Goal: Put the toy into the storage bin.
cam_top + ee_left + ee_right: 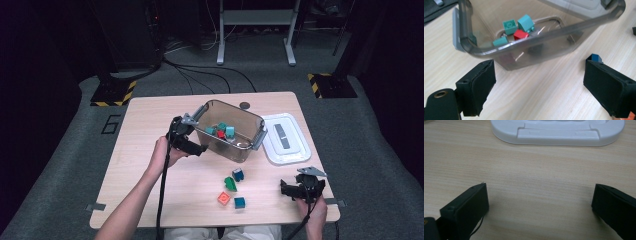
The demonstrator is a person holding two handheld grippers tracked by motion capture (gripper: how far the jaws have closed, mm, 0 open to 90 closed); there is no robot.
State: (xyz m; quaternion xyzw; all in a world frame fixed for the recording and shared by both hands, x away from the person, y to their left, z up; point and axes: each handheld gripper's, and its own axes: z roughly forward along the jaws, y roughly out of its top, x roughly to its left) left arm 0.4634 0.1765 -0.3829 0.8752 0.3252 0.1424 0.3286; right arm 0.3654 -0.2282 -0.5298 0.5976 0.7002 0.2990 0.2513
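Observation:
A clear grey bin [231,145] stands mid-table and holds several teal bricks [509,26] and a red brick [521,34]. My left gripper [200,148] is at the bin's near left wall; its jaws stand wide open over bare table, with nothing between them [539,75]. Loose bricks lie in front of the bin: a blue one [238,174] that peeks behind my right-hand jaw [596,57], a green one [230,183], an orange one [223,199] and another blue one [239,202]. My right gripper [301,187] rests open and empty near the front right corner [540,207].
A white lid [286,138] lies flat to the right of the bin, straight ahead of the right gripper [557,131]. A small dark disc [244,105] sits behind the bin. The table's front edge runs close to both forearms.

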